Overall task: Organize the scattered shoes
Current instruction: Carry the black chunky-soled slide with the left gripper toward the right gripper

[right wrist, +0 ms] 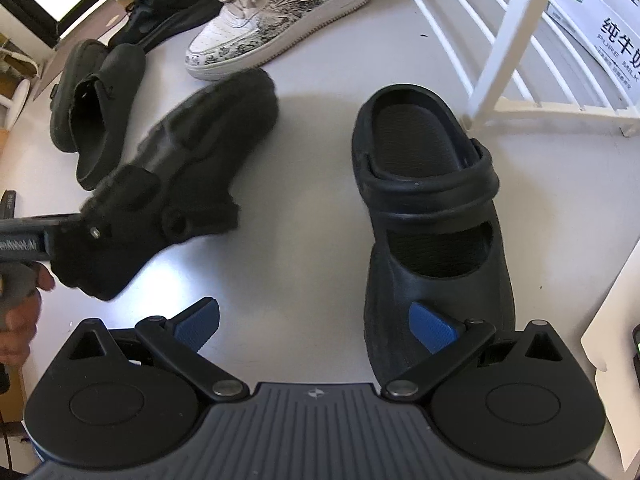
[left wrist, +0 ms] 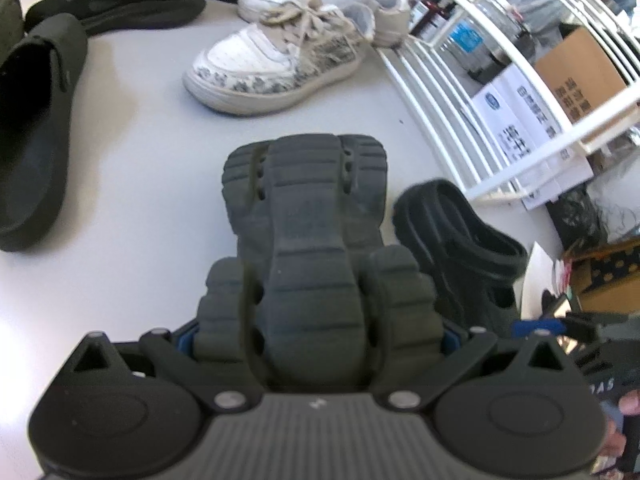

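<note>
My left gripper (left wrist: 316, 340) is shut on a black clog (left wrist: 308, 232), held with its ribbed sole facing the camera, above the white table (left wrist: 140, 160). In the right wrist view the same held clog (right wrist: 200, 140) is blurred and tilted, with the left gripper (right wrist: 104, 236) clamped on its heel end. A second black clog (right wrist: 428, 200) stands upright on the table near the rack; it also shows as the clog (left wrist: 460, 248) right of the held one. My right gripper (right wrist: 316, 328) is open, its right blue pad (right wrist: 434, 330) in front of this clog's toe, not gripping it.
A white patterned sneaker (right wrist: 280, 20) and its mate (left wrist: 320, 0) lie further back. A black slip-on (right wrist: 96, 108) and a black sneaker (right wrist: 168, 12) lie at the left. A white wire rack (right wrist: 512, 40) stands at the right with a milk box (right wrist: 600, 28) behind. A hand (right wrist: 16, 320) shows at the left.
</note>
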`<state>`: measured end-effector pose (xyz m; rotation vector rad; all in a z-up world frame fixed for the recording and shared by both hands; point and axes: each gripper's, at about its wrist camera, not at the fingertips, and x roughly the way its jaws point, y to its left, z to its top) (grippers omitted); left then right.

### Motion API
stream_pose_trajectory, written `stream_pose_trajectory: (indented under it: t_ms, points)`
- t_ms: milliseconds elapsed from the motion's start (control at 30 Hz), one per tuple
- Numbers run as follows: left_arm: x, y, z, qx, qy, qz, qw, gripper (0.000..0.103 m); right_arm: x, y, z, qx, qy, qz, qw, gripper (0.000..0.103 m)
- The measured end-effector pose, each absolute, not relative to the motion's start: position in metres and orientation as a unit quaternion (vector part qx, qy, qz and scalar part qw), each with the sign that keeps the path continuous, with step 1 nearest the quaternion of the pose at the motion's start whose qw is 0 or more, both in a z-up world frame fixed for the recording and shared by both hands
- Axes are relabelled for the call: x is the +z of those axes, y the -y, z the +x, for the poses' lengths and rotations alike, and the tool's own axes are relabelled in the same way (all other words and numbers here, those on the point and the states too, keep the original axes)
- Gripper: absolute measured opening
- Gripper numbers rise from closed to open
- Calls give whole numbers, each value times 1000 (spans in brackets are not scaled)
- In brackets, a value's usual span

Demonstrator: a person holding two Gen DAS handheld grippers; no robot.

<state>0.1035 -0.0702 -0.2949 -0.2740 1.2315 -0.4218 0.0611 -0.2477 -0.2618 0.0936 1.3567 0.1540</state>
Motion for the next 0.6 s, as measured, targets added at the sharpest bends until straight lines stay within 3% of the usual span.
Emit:
stream_pose_trajectory:
  t_ms: [600]
  points:
    - [-300, 78, 72, -238, -610, -105, 748, 103, -263, 248, 57, 70, -628, 58, 773, 103]
